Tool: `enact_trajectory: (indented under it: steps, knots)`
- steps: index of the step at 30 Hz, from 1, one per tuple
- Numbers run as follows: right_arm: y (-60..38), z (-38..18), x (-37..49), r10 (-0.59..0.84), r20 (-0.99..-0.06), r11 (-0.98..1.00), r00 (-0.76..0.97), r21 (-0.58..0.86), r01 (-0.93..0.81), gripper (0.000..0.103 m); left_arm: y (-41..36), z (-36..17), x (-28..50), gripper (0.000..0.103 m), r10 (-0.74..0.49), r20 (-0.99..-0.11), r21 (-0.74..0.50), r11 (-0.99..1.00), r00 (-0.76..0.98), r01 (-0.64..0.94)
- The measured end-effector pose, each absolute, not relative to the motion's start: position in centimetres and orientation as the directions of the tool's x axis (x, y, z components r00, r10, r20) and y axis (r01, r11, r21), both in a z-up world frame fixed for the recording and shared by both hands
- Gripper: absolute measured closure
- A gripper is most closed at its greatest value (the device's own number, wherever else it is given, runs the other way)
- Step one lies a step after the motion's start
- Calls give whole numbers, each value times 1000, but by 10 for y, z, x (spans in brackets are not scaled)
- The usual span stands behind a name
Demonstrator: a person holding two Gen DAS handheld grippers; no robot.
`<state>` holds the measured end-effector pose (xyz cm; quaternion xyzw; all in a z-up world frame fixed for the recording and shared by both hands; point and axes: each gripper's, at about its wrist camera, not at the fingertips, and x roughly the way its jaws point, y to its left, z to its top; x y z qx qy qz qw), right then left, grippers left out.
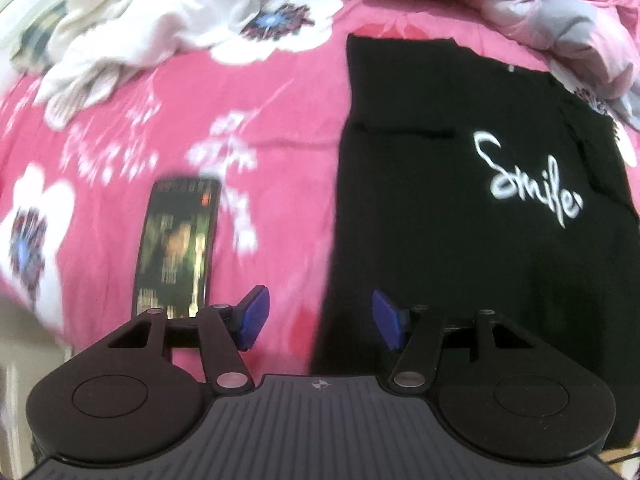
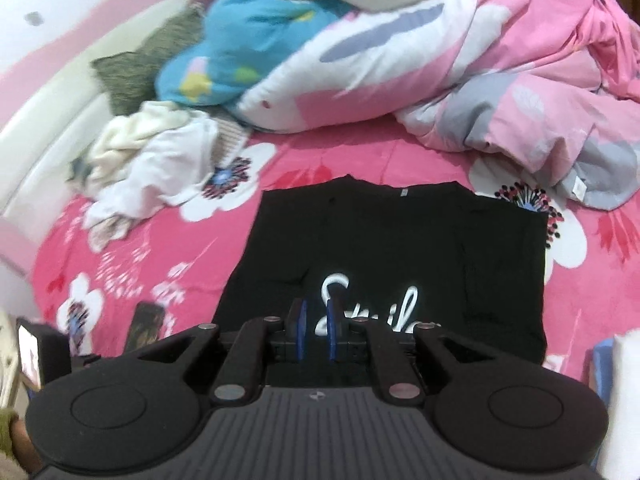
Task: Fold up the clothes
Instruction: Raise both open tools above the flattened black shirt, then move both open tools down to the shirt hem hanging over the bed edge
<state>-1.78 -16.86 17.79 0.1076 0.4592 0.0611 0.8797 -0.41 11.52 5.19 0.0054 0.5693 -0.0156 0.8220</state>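
Observation:
A black T-shirt (image 1: 460,208) with white "Smile" lettering lies flat on the pink flowered bed, both sides folded in to a rectangle. It also shows in the right wrist view (image 2: 400,248). My left gripper (image 1: 320,320) is open and empty, hovering over the shirt's lower left edge. My right gripper (image 2: 316,330) hangs above the shirt's lower middle with its blue pads (image 2: 301,330) nearly together and a narrow gap between them; nothing is held.
A phone (image 1: 176,248) with a lit screen lies on the bedsheet (image 1: 240,120) left of the shirt. A pile of white clothes (image 2: 148,160) sits at the back left. A pink quilt (image 2: 520,80) and blue blanket (image 2: 248,48) are heaped behind.

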Motion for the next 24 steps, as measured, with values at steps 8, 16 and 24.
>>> enact_trajectory:
  steps: [8, 16, 24]
  knots:
    - [-192, 204, -139, 226, -717, 967, 660, 246, -65, 63, 118, 92, -81, 33, 3, -952, -44, 988, 308, -146]
    - [-208, 182, -208, 229, -738, 960, 635, 278, -23, 58, 143, 96, -142, 26, 111, -955, 46, 972, 275, -232]
    - [-233, 152, -232, 209, -814, 898, 543, 379, 223, 58, 158, 73, -166, 26, 106, -963, 62, 982, 248, -180]
